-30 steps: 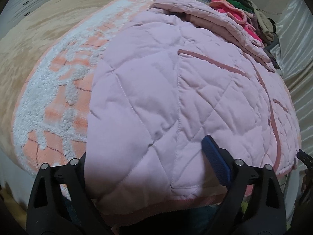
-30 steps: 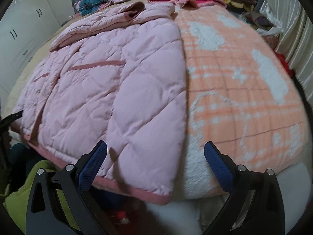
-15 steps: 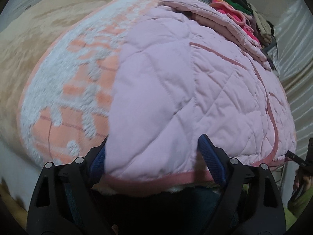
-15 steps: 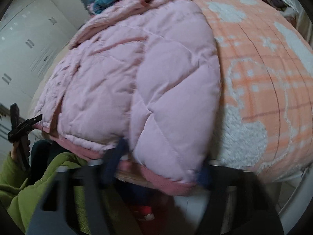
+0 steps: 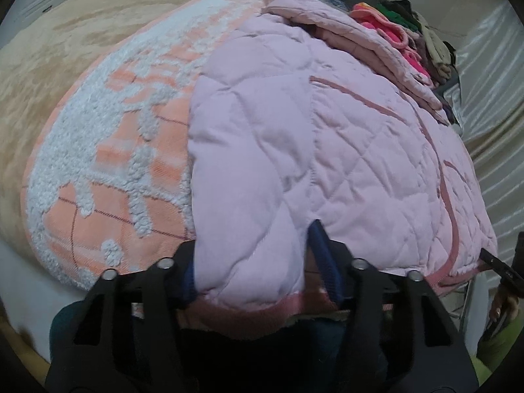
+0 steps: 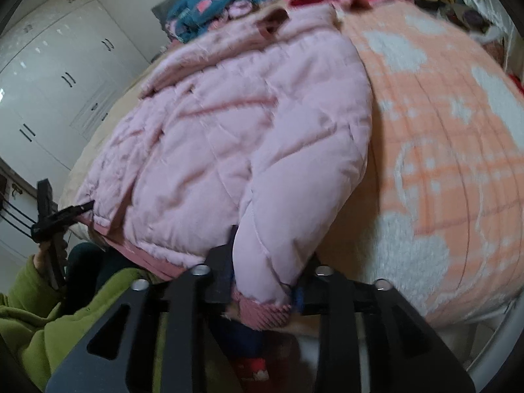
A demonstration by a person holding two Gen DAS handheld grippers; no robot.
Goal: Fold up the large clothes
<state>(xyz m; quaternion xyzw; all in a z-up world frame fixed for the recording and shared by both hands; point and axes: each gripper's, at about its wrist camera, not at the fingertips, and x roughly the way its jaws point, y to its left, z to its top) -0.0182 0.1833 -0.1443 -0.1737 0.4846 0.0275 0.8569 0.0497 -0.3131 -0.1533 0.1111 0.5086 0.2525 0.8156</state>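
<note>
Pinching the jacket's hem from both ends, the two grippers sit at the near edge of the bed. Between the left gripper [image 5: 253,270] fingers bulges one bottom corner of the pink quilted jacket [image 5: 327,137]; the blue pads press into the padding on each side, so they look clamped on it, though the puffy cloth hides how tightly. In the right wrist view the right gripper [image 6: 262,281] has its fingers closed in on the other bottom corner, the ribbed dark-pink hem band [image 6: 265,312] hanging out just below them.

From both sets of fingers the jacket [image 6: 235,124] stretches straight ahead, away across the bed, its long axis running from hem at the fingers to collar at the far end. A folded sleeve lies across the far part. It rests on an orange and white blanket [image 5: 108,163], which lies bare out to the left of the left fingers and to the right of the right ones. Beyond the collar sits a heap of clothes [image 6: 216,3].

Since both hands are equally near the hem, the fold would likely carry it forward toward the collar.
</note>
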